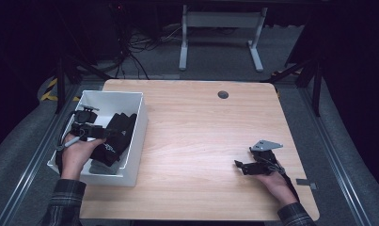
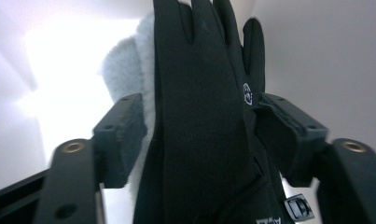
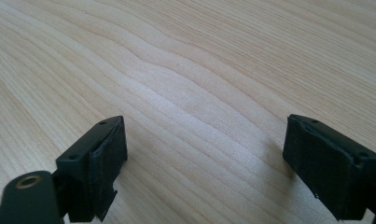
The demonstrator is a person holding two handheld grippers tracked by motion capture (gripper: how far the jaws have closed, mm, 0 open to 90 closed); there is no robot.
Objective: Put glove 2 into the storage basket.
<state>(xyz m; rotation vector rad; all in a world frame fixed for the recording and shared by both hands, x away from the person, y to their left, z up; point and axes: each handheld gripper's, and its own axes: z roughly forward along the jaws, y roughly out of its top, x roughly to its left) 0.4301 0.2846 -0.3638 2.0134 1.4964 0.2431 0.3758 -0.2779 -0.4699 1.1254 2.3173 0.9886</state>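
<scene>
A black glove (image 1: 117, 136) with pale fleece lining lies in a white bin (image 1: 136, 141) at the table's left. In the left gripper view the glove (image 2: 199, 93) stands flat between the two pads, fingers pointing away, and it does not look squeezed. My left gripper (image 1: 107, 133) reaches into the bin, its jaws open around the glove (image 2: 199, 135). My right gripper (image 1: 240, 165) rests low over the bare wood at the right front. Its jaws stand wide open (image 3: 204, 163) with nothing between them.
The wooden table (image 1: 201, 127) has a round cable hole (image 1: 223, 94) near its far edge. A small grey tag (image 1: 306, 182) lies at the right front corner. Behind the table stand a white desk frame (image 1: 220, 21) and loose floor cables (image 1: 135, 47).
</scene>
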